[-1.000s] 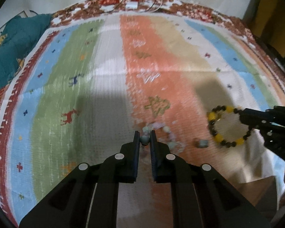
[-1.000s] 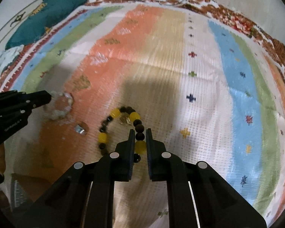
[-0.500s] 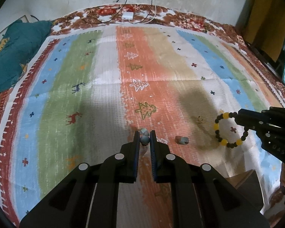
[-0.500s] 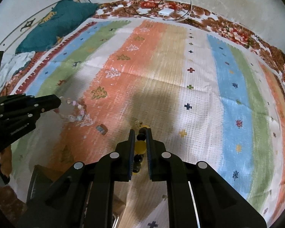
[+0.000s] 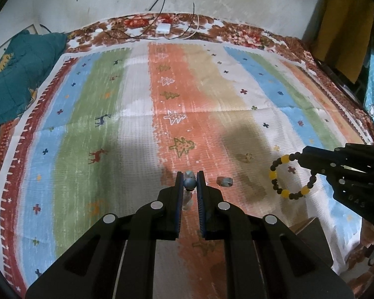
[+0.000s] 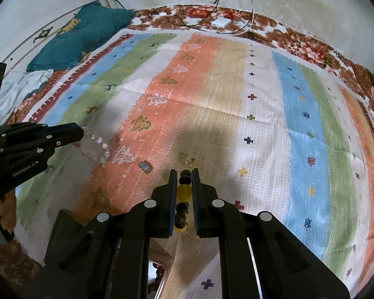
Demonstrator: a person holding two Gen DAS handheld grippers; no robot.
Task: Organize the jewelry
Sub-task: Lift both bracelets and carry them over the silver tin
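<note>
My left gripper is shut on a pale bead bracelet, lifted above the striped cloth; in the right wrist view the same bracelet hangs as a translucent loop from the left gripper's tip. My right gripper is shut on a black-and-yellow bead bracelet, which dangles as a ring off the right gripper in the left wrist view. A small grey-blue ring and a small clear trinket lie on the orange stripe.
A teal quilt sits at the cloth's far left. A white charger with cables lies on the floral border by the wall. A box corner shows at lower right; an open box holding dark red beads lies under the right gripper.
Both grippers have risen from the cloth with their bracelets, which lay partly on it a second ago and now hang free. The cloth looks farther away.
</note>
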